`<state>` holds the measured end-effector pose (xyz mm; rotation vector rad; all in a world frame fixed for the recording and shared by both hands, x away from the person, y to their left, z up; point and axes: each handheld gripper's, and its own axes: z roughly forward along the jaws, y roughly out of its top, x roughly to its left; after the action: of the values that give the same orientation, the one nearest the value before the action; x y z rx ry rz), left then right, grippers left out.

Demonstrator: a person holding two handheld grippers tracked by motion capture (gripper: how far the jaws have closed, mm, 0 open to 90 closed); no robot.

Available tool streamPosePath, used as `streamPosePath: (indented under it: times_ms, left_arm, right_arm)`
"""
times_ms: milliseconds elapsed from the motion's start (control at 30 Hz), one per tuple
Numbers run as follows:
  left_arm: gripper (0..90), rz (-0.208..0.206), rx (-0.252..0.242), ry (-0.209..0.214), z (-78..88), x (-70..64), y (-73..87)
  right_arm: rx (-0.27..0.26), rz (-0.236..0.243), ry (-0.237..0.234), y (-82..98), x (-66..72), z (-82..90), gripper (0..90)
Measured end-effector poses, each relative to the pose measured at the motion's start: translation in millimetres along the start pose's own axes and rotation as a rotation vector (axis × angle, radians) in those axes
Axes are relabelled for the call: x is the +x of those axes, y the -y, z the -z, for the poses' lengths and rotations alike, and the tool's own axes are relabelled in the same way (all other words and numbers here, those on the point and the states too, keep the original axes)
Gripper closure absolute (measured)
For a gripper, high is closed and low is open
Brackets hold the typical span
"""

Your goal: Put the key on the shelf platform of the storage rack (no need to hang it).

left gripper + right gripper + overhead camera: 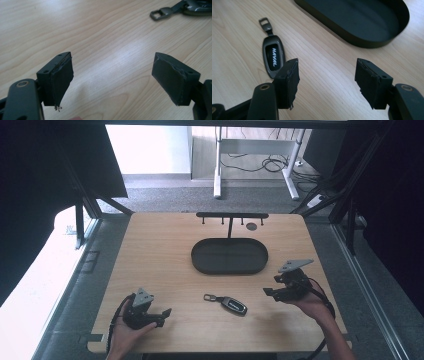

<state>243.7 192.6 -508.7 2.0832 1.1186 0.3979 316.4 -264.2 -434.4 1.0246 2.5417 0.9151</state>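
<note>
Both grippers sat nearest the camera at the table's near edge, each in a hand. Left gripper (165,313) was at about 7 o'clock on the wooden table (150,250), jaws spread apart with nothing between them; its own view showed the two black pads (62,77) wide open over bare wood, pointed toward the key fob's metal loop (158,14) at 1 o'clock in that view. Right gripper (270,293) was at about 4 o'clock on the table, jaws also apart and empty. Key fob (234,304) lay flat on the table between the two grippers, near the front edge, touching neither; in the right gripper view it (273,57) sat at 10 o'clock just beyond the left pad, label reading HAVAL, loop end pointing away. Black oval tray (200,262) sat at table centre, at 12 o'clock from the fob, well apart from it; its inside looked bare in the right gripper view (362,42). Black hook rack (232,215) stood upright just behind the tray at the far edge.
</note>
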Motion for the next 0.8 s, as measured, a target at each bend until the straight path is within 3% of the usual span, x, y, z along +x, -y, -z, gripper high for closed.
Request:
streamPosePath:
  times_ms: [300,600,800]
  left_arm:
    - [17.7,-0.007,0.002,0.012,-4.6,-0.1,0.7]
    - [18.7,-0.009,-0.002,0.013,-2.2,-4.0,-0.5]
    - [18.9,-0.019,0.0,0.024,-2.2,-11.3,-5.0]
  right_arm:
    - [0.013,0.056,-0.033,-16.8,16.5,0.6,37.2]
    - [0.073,0.156,-0.042,-34.7,43.9,-9.9,37.1]
    - [0.101,0.199,-0.052,-40.2,53.9,-21.6,37.2]
